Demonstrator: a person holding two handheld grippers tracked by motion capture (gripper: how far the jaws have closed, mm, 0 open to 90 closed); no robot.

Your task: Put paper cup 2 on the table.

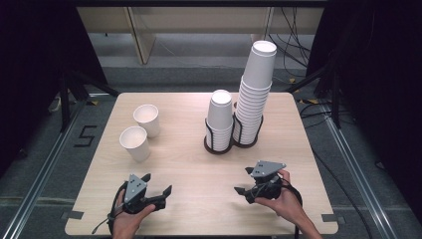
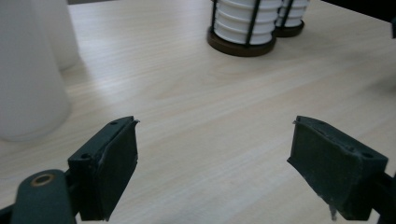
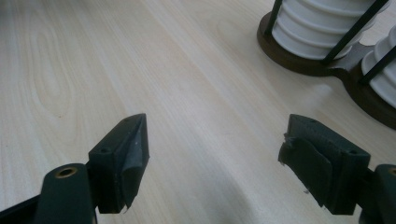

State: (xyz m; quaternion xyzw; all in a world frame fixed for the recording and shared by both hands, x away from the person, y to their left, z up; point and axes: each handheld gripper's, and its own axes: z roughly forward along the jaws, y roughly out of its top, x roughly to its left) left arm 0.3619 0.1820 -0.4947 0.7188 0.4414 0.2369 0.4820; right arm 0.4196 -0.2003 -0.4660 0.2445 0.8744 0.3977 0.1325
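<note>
Near the surface's (image 1: 199, 164) front edge, both tools rest with jaws apart, gripping nothing.
Left tool (image 1: 158, 185) sits just beside two loose paper cups (image 1: 135, 143); right tool (image 1: 245, 181) faces the stacked cups in their holder (image 1: 219, 144).

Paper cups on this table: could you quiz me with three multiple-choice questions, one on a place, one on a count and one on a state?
1. Where is the taller stack in the holder?
A. Left of the shorter stack
B. Right of it
C. Behind it
2. How many loose cups stand apart from the holder?
A. One
B. Two
C. Four
3. How do the left gripper jaws stand?
A. Apart, empty
B. Shut on a cup
C. Shut on the holder

B: it rises right of the shorter stack.
B: two stand at the left.
A: bare table shows between them.
</note>
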